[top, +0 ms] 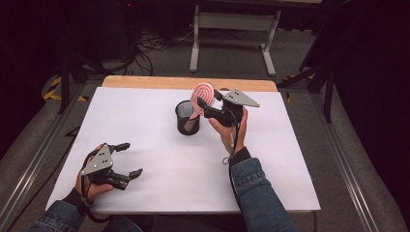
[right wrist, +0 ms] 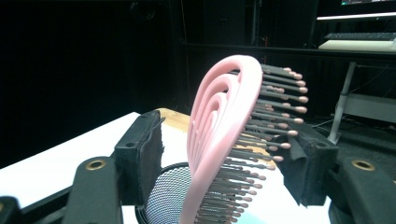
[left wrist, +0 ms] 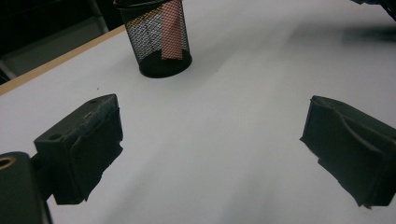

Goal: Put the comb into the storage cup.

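White surface (top: pixel 159 145) on a wooden-edged table, set in a dark room with cables and a grey frame on the floor behind. 1 black mesh cup (top: pixel 187 117) stands upright near the far middle of the surface. 1 pink hairbrush (top: pixel 203 96) stands handle-down in the cup, its rounded head rising above the rim and leaning toward the right gripper (top: pixel 207 107); in the left gripper view the pink handle (left wrist: pixel 172 30) shows through the mesh, reaching to the cup's floor.

Progress, as judged: placing the brush in the cup appears essentially done, since the handle sits inside and the cup bears it. What is left is for the right gripper to draw clear without tipping the brush or cup.

Right gripper: held at the cup's right side, level with the brush head. In the right gripper view the brush head (right wrist: pixel 224 135) stands between the 2 fingers (right wrist: pixel 144 149). The left finger stands apart from the brush's smooth back with a visible gap; the bristle tips (right wrist: pixel 285 112) reach close to the other finger, and contact there cannot be told. The fingers are part-way apart, not clamped.

Left gripper (top: pixel 126 158): rests near the front left corner, well apart from the cup, its fingers (left wrist: pixel 84 140) spread wide with nothing between them.
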Demonstrator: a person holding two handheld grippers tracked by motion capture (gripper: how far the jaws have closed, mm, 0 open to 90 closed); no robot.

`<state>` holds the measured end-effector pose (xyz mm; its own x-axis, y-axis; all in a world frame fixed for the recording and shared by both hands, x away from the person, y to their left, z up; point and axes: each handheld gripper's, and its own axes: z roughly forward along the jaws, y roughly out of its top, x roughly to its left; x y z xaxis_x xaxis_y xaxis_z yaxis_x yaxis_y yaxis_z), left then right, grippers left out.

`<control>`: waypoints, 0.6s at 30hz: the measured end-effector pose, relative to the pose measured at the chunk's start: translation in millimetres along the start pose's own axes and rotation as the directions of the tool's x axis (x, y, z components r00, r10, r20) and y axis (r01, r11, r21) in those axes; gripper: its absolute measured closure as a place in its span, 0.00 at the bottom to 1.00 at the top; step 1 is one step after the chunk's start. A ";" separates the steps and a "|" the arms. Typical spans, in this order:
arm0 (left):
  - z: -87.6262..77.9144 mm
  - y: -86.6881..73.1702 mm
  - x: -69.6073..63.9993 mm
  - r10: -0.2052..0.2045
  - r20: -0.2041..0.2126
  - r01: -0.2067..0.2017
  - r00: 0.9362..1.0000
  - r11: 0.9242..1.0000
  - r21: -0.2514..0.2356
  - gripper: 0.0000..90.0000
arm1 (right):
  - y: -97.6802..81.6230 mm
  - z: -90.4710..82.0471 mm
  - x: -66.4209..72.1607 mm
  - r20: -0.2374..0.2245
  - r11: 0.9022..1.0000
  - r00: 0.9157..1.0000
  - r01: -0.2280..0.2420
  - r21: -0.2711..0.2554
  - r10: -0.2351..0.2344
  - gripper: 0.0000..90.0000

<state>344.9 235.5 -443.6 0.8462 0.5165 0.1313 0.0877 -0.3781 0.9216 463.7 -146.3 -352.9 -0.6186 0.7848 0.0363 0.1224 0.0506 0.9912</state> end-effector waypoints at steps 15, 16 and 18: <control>0.2 0.0 -0.2 0.004 -0.001 -0.004 1.000 1.000 0.005 0.06 | 4.6 -3.3 1.8 0.012 0.999 0.999 0.039 0.011 -0.039 0.36; 0.3 0.0 -0.3 0.003 -0.001 -0.003 1.000 1.000 0.005 0.06 | 5.0 -3.9 1.9 0.011 0.999 0.999 0.041 0.008 -0.041 0.36; 0.2 0.1 -0.4 0.003 -0.001 -0.003 1.000 1.000 0.005 0.06 | 6.2 -4.5 2.4 0.015 0.999 0.999 0.051 0.009 -0.051 0.36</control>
<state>344.7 235.1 -443.6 0.8458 0.5163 0.1344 0.0877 -0.3831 0.9195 459.4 -146.9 -346.1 -0.6124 0.7904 -0.0161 0.0982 0.0963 0.9905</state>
